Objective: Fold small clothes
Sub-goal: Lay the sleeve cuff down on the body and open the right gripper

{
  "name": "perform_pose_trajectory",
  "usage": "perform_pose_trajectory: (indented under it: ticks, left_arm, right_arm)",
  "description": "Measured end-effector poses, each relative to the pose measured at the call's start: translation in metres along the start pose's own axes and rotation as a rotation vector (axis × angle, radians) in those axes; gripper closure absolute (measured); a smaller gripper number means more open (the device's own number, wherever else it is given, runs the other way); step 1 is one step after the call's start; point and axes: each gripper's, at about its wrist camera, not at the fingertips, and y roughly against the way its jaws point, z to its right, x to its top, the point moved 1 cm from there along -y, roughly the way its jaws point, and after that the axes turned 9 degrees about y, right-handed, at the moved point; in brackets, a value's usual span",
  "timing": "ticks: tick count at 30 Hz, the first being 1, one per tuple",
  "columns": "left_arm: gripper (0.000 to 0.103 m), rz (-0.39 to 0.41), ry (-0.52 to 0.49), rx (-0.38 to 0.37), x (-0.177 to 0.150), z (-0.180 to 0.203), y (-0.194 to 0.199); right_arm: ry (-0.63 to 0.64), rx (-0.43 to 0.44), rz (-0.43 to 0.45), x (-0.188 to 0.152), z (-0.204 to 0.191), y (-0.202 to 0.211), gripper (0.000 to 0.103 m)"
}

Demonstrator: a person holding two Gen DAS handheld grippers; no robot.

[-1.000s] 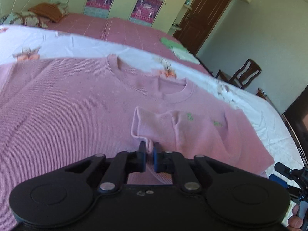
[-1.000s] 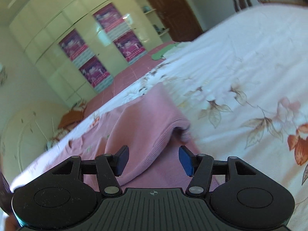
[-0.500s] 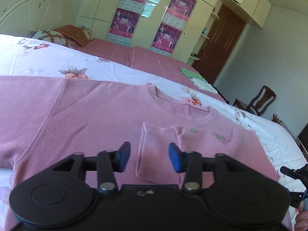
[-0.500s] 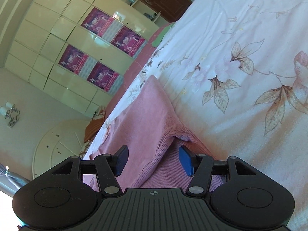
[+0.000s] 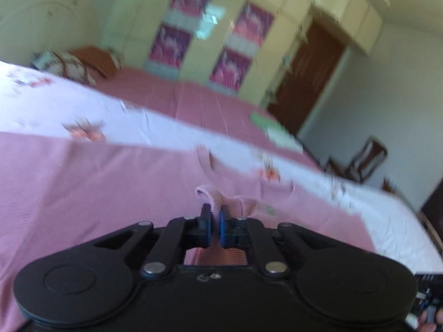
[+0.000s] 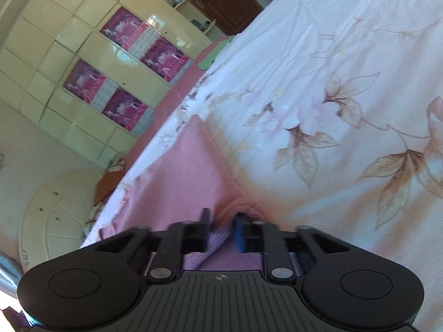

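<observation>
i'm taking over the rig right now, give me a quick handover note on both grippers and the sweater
Left gripper: shut on the folded-in sleeve cuff of the pink sweater.
Right gripper: jaws closing, a bunched fold of the sweater's edge between them.
Things: the sweater lies flat on the floral bedsheet, collar away from the left camera.
Done: one sleeve is folded across the chest.
Left: probably fold the sides in, then fold the body in half and smooth it.
</observation>
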Motion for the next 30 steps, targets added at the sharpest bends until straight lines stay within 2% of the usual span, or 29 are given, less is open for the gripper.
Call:
perform_pose_trajectory:
  ticks: [2,5,7,8,9,10,11,12,13,15,17,18,19,20,21,23,26,27,28,29,30]
  left_arm:
    - [0.098,0.003,-0.011,0.038,-0.009,-0.004,0.005]
    - [0.096,-0.076,-0.02,0.08,-0.019,-0.012,-0.011]
    - [0.083,-0.084,0.0,0.098,-0.018,-0.017,-0.015]
    - [0.069,-0.065,0.008,0.106,-0.016,-0.018,-0.012]
    - [0.047,-0.044,0.007,0.113,-0.013,-0.019,-0.009]
    - [0.04,-0.016,-0.002,0.123,-0.011,-0.019,-0.007]
    - [0.045,-0.015,-0.011,0.124,-0.01,-0.018,-0.009]
    - [0.074,-0.056,-0.025,0.111,-0.008,-0.018,-0.017]
    - [0.081,-0.117,-0.039,0.117,-0.007,-0.017,-0.028]
    - [0.087,-0.114,-0.062,0.118,-0.005,-0.013,-0.034]
    - [0.085,-0.122,-0.089,0.13,-0.004,-0.009,-0.038]
    - [0.071,-0.117,-0.1,0.145,-0.003,-0.007,-0.037]
    - [0.061,-0.101,-0.108,0.168,-0.003,-0.005,-0.034]
    - [0.043,-0.085,-0.116,0.175,-0.003,-0.004,-0.032]
    - [0.043,-0.077,-0.124,0.179,-0.004,-0.005,-0.031]
    - [0.052,-0.099,-0.137,0.195,-0.006,-0.006,-0.036]
    - [0.073,-0.115,-0.157,0.16,-0.006,-0.006,-0.042]
    - [0.095,-0.119,-0.162,0.148,-0.005,-0.005,-0.043]
    - [0.096,-0.131,-0.161,0.13,-0.005,-0.003,-0.047]
    - [0.097,-0.11,-0.166,0.146,-0.004,0.0,-0.046]
    - [0.097,-0.1,-0.169,0.12,-0.003,0.003,-0.045]
  right_arm:
    - [-0.018,0.014,0.002,-0.002,0.007,0.002,0.095]
    - [-0.004,0.025,-0.004,-0.002,0.009,0.004,0.096]
    - [0.015,0.041,-0.025,-0.002,0.007,0.007,0.095]
    - [0.042,0.051,-0.033,0.0,0.004,0.012,0.092]
    - [0.08,0.05,-0.027,0.0,0.0,0.02,0.088]
    - [0.12,0.05,-0.011,0.001,-0.003,0.028,0.078]
    - [0.169,0.053,0.012,0.001,-0.007,0.036,0.076]
    - [0.218,0.047,0.03,0.003,-0.012,0.04,0.077]
    - [0.266,0.037,0.041,0.007,-0.017,0.04,0.077]
    - [0.342,0.007,0.038,0.016,-0.03,0.026,0.077]
    - [0.406,-0.008,0.028,0.023,-0.04,0.005,0.077]
    - [0.445,-0.031,0.032,0.028,-0.044,-0.008,0.077]
    - [0.464,-0.054,0.035,0.032,-0.047,-0.019,0.076]
    - [0.466,-0.057,0.029,0.037,-0.048,-0.032,0.075]
    - [0.463,-0.061,0.028,0.044,-0.047,-0.042,0.073]
    - [0.489,-0.044,0.026,0.053,-0.049,-0.059,0.07]
    - [0.509,-0.036,-0.004,0.069,-0.048,-0.085,0.07]
    - [0.508,-0.031,-0.021,0.073,-0.047,-0.094,0.07]
    - [0.505,-0.024,-0.04,0.076,-0.047,-0.101,0.07]
    - [0.504,-0.011,-0.065,0.077,-0.046,-0.109,0.072]
    - [0.52,-0.002,-0.082,0.079,-0.045,-0.115,0.086]
